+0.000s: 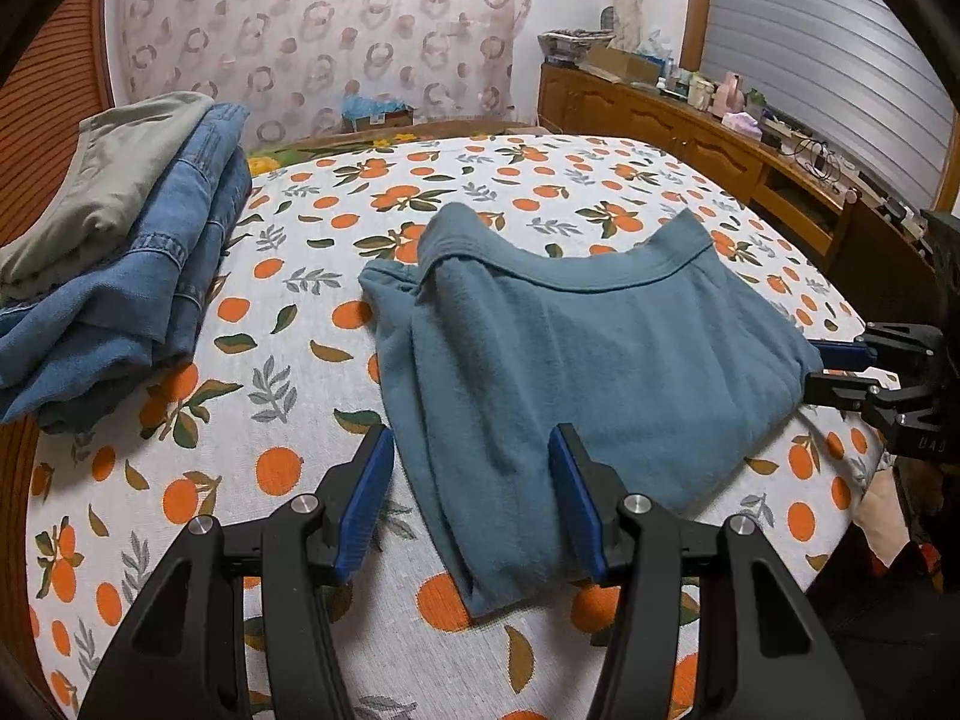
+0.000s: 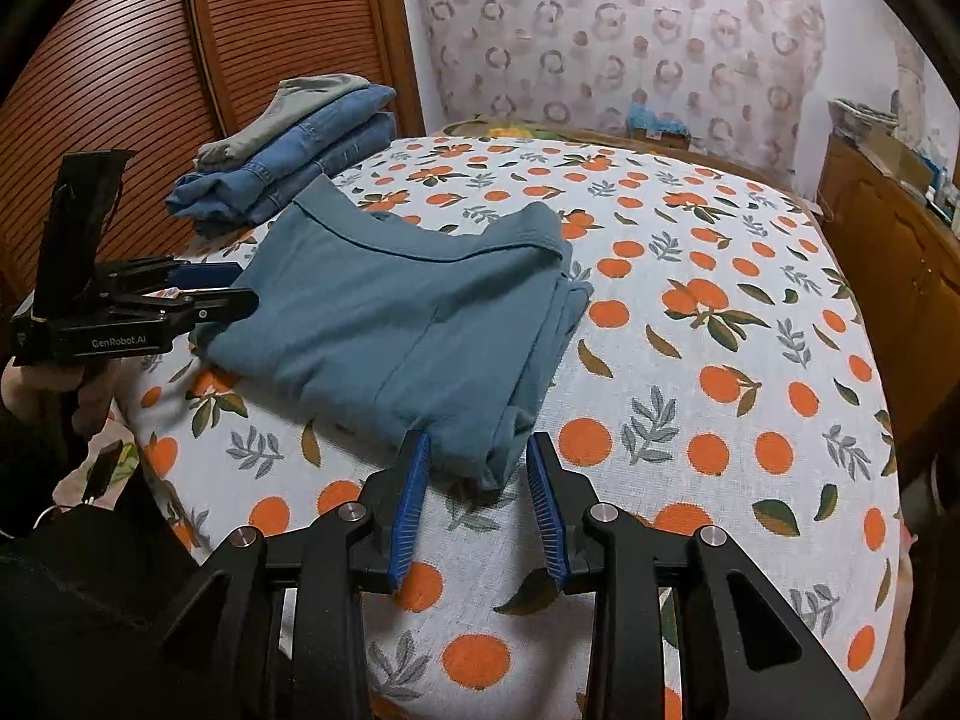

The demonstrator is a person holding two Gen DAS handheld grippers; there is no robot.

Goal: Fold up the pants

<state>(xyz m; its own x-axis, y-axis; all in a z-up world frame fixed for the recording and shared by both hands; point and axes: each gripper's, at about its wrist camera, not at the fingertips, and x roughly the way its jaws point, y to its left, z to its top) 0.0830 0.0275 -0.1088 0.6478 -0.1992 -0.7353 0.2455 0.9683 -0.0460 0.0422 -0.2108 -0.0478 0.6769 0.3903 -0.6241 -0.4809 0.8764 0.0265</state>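
Note:
The teal pants (image 1: 600, 360) lie folded into a thick rectangle on the orange-print bed cover (image 1: 300, 480), waistband on the far side. My left gripper (image 1: 471, 438) is open over the near left corner, and cloth lies loose between its blue pads. In the right wrist view the same pants (image 2: 390, 324) reach down to my right gripper (image 2: 478, 441). It is open, and the pants' near right corner sits between its fingers without being pinched. Each view shows the other gripper from the side: the right gripper (image 1: 840, 372) and the left gripper (image 2: 231, 288) stand at opposite edges of the pants.
A stack of folded jeans under a grey-green garment (image 1: 120, 276) sits at the bed's far left corner (image 2: 288, 150). A wooden sideboard (image 1: 690, 132) with clutter runs along the right. A slatted wooden door (image 2: 120, 60) stands behind the stack. A person's hand (image 2: 36, 384) holds the left gripper.

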